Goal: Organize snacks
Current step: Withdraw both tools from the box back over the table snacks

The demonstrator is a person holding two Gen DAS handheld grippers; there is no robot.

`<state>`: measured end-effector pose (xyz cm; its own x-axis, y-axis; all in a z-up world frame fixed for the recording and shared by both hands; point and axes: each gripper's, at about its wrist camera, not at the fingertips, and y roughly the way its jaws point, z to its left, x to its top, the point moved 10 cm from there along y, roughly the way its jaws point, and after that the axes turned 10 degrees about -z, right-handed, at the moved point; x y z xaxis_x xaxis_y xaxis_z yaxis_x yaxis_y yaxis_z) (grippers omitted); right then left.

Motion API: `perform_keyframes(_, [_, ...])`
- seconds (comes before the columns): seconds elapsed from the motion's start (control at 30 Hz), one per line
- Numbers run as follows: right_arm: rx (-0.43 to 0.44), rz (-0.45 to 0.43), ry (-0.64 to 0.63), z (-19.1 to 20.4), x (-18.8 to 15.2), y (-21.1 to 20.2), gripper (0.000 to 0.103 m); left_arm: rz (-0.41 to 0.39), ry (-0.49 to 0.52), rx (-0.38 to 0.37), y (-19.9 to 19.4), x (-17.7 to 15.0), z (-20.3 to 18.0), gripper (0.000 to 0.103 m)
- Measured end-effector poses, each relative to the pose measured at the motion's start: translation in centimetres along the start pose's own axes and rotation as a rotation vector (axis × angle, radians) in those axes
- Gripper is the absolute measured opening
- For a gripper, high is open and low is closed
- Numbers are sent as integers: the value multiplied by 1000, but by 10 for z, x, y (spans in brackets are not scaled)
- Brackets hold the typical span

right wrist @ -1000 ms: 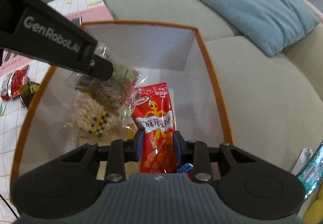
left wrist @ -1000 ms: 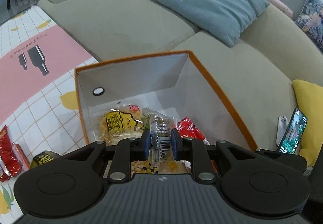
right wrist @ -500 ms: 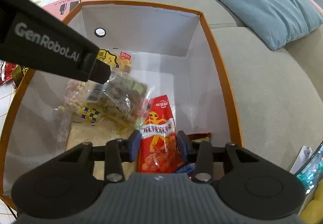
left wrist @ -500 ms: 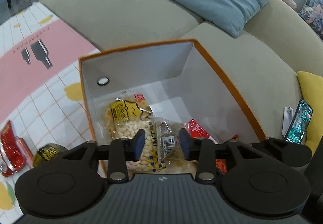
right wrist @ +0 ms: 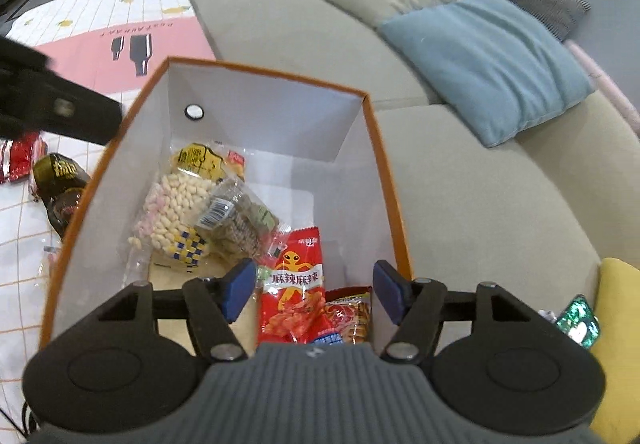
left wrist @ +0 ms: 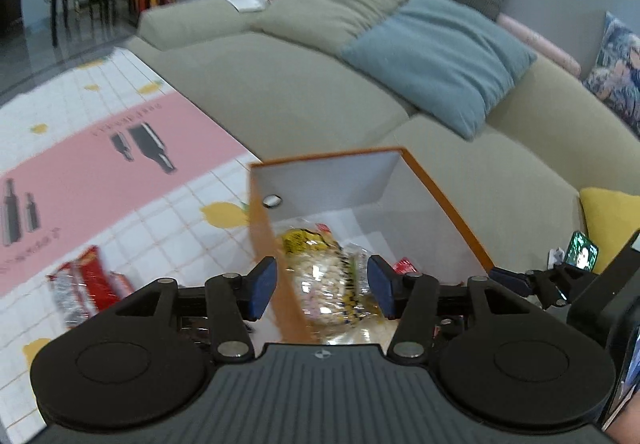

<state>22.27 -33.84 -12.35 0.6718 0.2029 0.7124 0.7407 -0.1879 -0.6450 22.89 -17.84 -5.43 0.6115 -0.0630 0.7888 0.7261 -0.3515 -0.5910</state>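
Both jaws just opened, nothing between pads: left gripper, right gripper. Dropped packets lie in box. Remaining red packets on mat, left of box; left gripper nearer.

The box looks like matt white card inside, edged in orange. The snack packets are glossy, crinkled plastic film — some clear, some printed red. The sofa is soft matt cloth.
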Motion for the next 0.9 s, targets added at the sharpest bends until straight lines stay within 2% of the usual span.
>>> perform_keyframes(0.13, [13, -82, 46, 13, 9, -23, 64, -69, -4, 36, -28, 5, 17, 61])
perform_keyframes(0.3, [88, -190, 137, 36, 18, -52, 64, -123, -12, 80, -51, 1, 38, 61])
perform_keyframes(0.57, [179, -304, 213, 81, 26, -80, 64, -188, -6, 135, -77, -23, 74, 61])
perform_keyframes(0.7, [219, -316, 207, 105, 22, -86, 64, -159, 10, 192, -82, -46, 96, 61])
perform_keyframes(0.9, [259, -279, 201, 141, 3, -81, 64, -25, -62, 224, -75, -90, 132, 61])
